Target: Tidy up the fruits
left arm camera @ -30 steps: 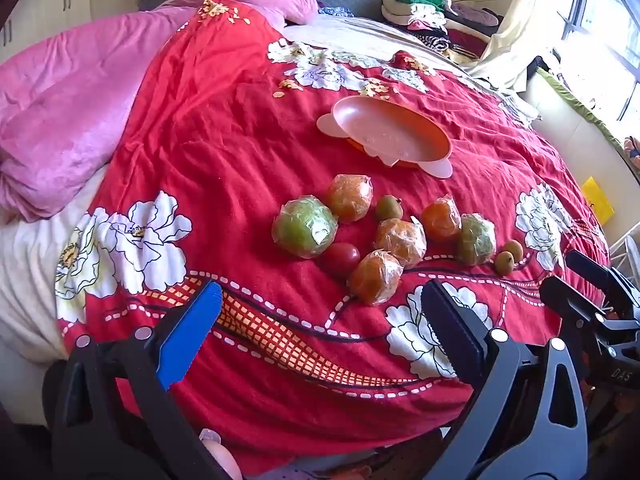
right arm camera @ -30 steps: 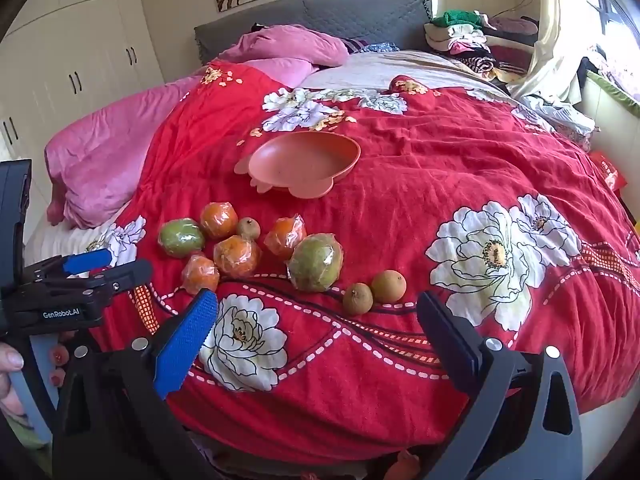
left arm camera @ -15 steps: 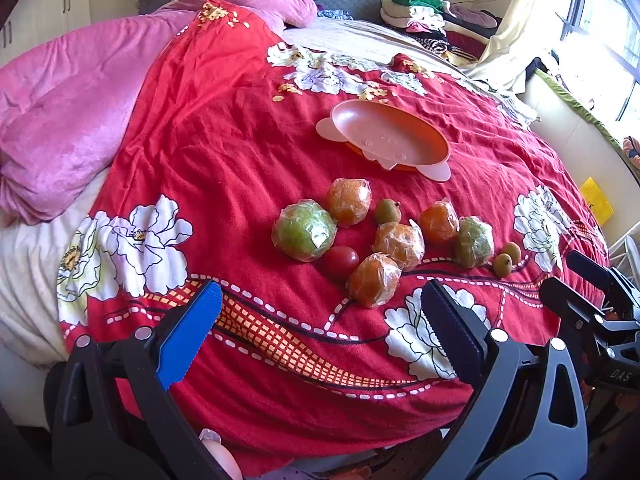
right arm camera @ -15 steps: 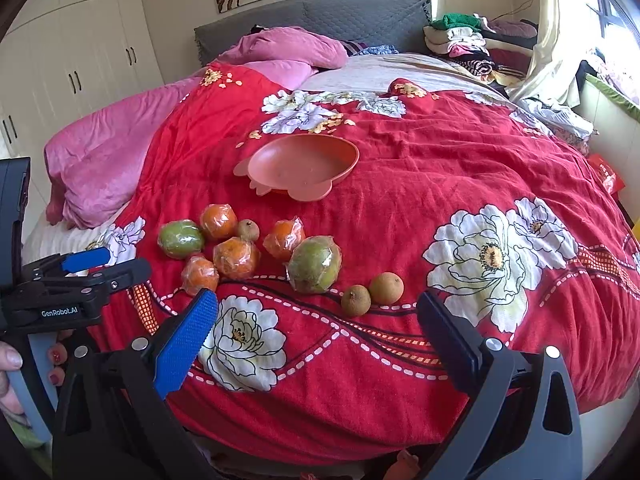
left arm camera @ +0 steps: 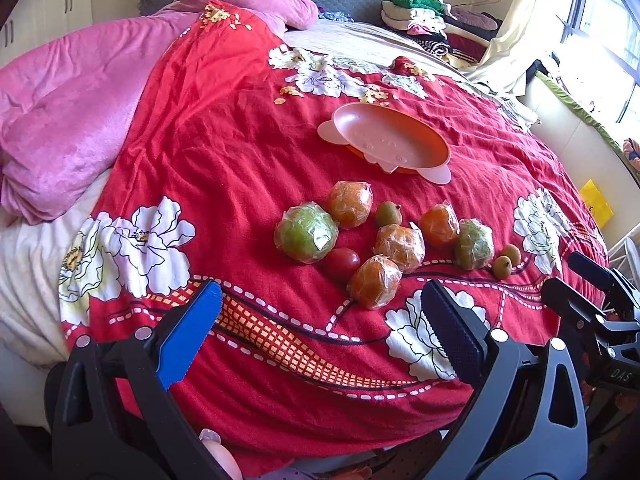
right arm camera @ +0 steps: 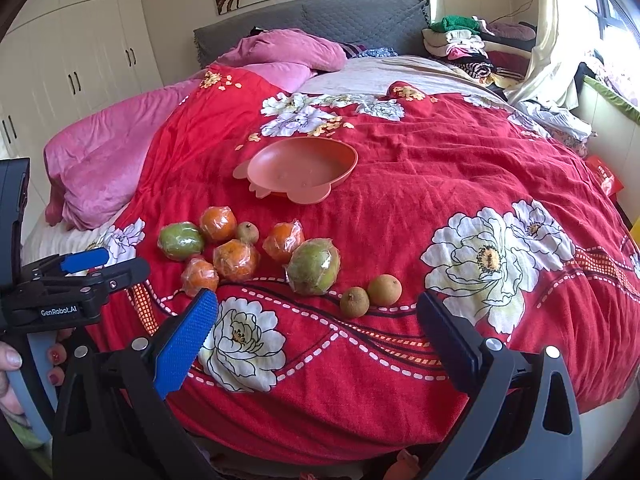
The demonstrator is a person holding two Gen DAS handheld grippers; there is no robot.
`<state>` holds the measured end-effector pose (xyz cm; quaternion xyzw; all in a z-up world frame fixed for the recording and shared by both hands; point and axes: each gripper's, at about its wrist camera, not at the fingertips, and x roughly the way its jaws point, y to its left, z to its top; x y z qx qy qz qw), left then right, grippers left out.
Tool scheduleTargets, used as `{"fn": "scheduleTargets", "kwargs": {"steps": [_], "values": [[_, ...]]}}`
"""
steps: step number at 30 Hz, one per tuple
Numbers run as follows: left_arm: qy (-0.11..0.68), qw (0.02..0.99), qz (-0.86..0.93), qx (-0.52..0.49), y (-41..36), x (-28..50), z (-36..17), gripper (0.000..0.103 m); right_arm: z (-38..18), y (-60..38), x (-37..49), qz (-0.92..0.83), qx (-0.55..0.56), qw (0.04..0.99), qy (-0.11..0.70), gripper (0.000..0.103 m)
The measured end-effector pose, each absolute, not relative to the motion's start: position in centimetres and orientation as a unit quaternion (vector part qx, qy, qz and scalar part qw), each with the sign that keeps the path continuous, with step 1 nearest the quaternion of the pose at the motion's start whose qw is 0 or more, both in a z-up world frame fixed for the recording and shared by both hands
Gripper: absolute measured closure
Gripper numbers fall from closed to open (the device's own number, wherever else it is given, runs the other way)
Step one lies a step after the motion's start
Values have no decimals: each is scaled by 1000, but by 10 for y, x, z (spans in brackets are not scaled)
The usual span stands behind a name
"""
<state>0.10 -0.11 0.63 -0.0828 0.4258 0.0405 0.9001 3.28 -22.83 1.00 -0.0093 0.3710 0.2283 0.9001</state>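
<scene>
On the red flowered bedspread lies a cluster of fruit: several plastic-wrapped oranges (left arm camera: 375, 286) (right arm camera: 236, 259), two wrapped green fruits (left arm camera: 306, 233) (right arm camera: 313, 266), a red tomato (left arm camera: 341, 263), and small brown fruits (left arm camera: 502, 267) (right arm camera: 354, 302). A pink bowl (left arm camera: 384, 144) (right arm camera: 300, 168) sits empty behind them. My left gripper (left arm camera: 320, 328) hovers open near the bed's front edge, short of the fruit. My right gripper (right arm camera: 318, 330) is open too, just in front of the two brown fruits. Neither holds anything.
A pink blanket (left arm camera: 68, 120) is bunched at the left of the bed. Folded clothes (right arm camera: 464, 40) are stacked at the far right by the grey headboard (right arm camera: 320, 20). White wardrobes (right arm camera: 80, 52) stand at the left. A hand (right arm camera: 12, 368) grips the left gripper's handle.
Both views have risen and drawn slightly toward the bed, so the fruit sits a little lower in frame. Nothing was taken hold of; both grippers remain open.
</scene>
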Motion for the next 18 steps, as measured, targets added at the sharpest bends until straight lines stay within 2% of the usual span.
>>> {"fn": "scheduleTargets", "kwargs": {"steps": [18], "values": [[426, 900, 41, -83, -1, 1, 6, 9, 10, -227, 32, 228, -10, 900, 372, 4]]}}
